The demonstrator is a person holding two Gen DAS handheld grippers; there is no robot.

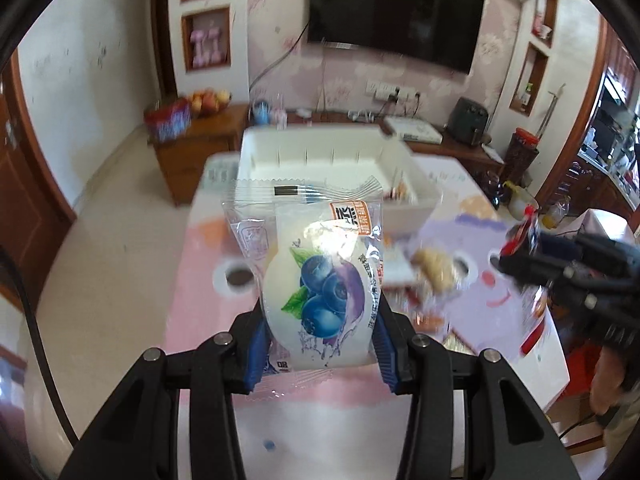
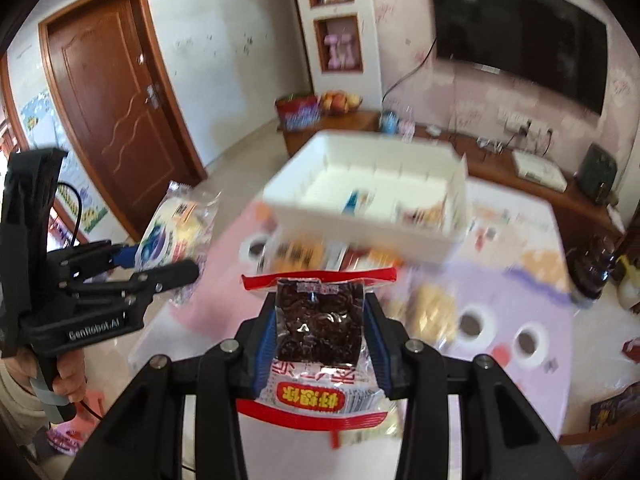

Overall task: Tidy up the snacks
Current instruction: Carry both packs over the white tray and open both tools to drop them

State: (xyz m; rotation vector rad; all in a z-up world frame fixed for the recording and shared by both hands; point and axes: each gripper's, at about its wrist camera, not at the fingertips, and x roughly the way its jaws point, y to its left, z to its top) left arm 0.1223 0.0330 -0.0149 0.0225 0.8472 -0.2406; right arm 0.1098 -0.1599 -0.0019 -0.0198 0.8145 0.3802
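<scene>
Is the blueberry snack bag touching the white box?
Apart. The right wrist view shows the blueberry snack bag in the left gripper, off to the side of the white box, with floor between them.

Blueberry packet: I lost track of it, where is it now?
In the left wrist view the blueberry packet sits centre, clamped in the left hand-held gripper, before the white bin.

The left gripper (image 1: 320,344) is pinching a clear blueberry snack packet (image 1: 316,276) between its blue pads (image 1: 258,354), holding it upright in front of the white divided box (image 1: 336,168). The box is sitting on a pink and lilac table (image 1: 200,280). Right of the packet, the right gripper (image 1: 516,256) is carrying a red-edged packet (image 1: 528,228), blurred.
</scene>
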